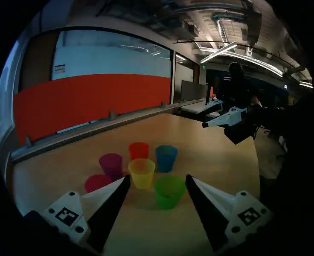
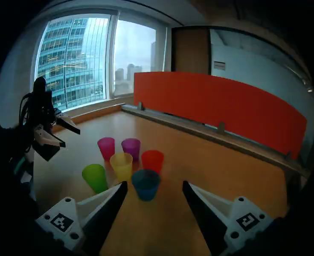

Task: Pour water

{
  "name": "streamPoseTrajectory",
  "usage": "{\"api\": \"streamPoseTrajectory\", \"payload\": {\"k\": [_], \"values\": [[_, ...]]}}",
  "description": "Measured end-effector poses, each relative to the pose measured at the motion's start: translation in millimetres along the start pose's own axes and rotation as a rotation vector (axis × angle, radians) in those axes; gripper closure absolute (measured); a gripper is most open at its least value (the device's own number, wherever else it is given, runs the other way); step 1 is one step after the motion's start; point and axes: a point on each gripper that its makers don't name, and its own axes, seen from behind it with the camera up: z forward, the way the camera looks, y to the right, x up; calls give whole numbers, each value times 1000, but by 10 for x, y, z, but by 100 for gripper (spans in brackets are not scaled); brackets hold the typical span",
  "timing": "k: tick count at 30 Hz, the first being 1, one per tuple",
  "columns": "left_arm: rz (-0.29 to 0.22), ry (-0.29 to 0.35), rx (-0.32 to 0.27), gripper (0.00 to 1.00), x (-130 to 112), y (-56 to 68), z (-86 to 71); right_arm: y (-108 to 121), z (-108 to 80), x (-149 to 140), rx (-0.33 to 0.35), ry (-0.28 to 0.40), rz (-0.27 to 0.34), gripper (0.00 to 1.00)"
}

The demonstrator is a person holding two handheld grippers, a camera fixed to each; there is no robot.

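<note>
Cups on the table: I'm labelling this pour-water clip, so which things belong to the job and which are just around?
Job: pink cup, purple cup, red cup, blue cup, yellow cup, green cup, left gripper and right gripper, both open.
Just around: orange partition, window, ceiling light.

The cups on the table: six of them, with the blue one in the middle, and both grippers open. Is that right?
Not quite. The yellow cup is in the middle; the blue cup stands at the cluster's edge, as the right gripper view shows. The rest holds: six in all on the table, left gripper and right gripper open.
</note>
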Motion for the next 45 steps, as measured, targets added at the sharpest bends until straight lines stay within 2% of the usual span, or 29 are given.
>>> {"api": "streamPoseTrajectory", "payload": {"k": [20, 32, 45], "values": [[20, -92, -50, 4, -468, 217, 218, -57, 192, -351, 16, -68, -32, 0], [16, -154, -60, 4, -715, 272, 373, -79, 295, -454, 25, -87, -38, 0], [33, -209, -66, 4, -812, 273, 593, -105, 437, -473, 45, -99, -47, 0]]}}
